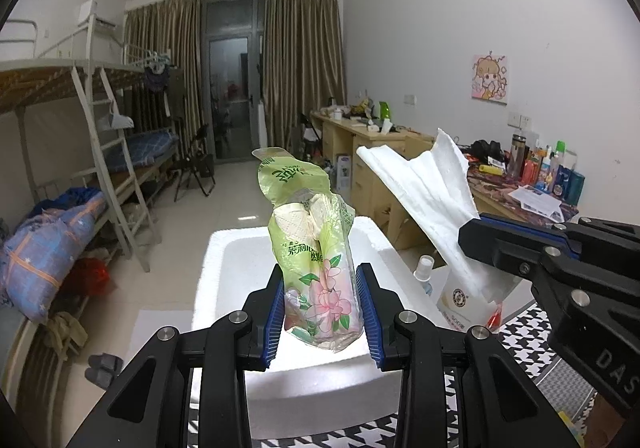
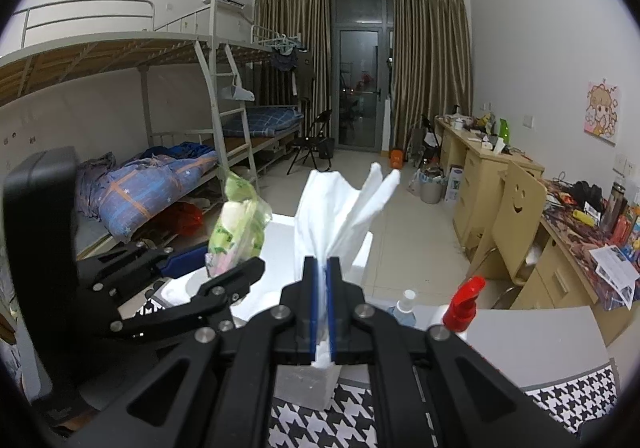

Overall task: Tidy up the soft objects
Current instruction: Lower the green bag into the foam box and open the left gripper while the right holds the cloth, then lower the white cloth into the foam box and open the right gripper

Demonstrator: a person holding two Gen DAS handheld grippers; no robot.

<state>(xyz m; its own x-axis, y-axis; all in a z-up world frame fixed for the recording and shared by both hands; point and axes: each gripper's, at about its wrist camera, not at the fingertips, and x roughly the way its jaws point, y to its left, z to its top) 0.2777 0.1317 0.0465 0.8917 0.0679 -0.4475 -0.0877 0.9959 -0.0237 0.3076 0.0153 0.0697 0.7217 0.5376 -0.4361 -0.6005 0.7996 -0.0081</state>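
Observation:
My left gripper [image 1: 320, 308] is shut on a green floral tissue pack [image 1: 316, 248] and holds it upright above a white foam box [image 1: 224, 260]. The pack also shows in the right wrist view [image 2: 236, 232], left of centre. My right gripper [image 2: 323, 288] is shut on a white cloth [image 2: 340, 204] that fans upward, held above the foam box [image 2: 362, 252]. In the left wrist view the right gripper [image 1: 472, 236] enters from the right with the cloth [image 1: 432, 184] beside the pack.
A houndstooth-patterned table [image 1: 520, 336] carries the foam box, a small clear bottle [image 1: 424, 268], a white pouch [image 1: 460, 304] and a red-topped spray bottle [image 2: 464, 304]. Bunk beds [image 2: 160, 128] stand at left, desks [image 2: 500, 176] along the right wall.

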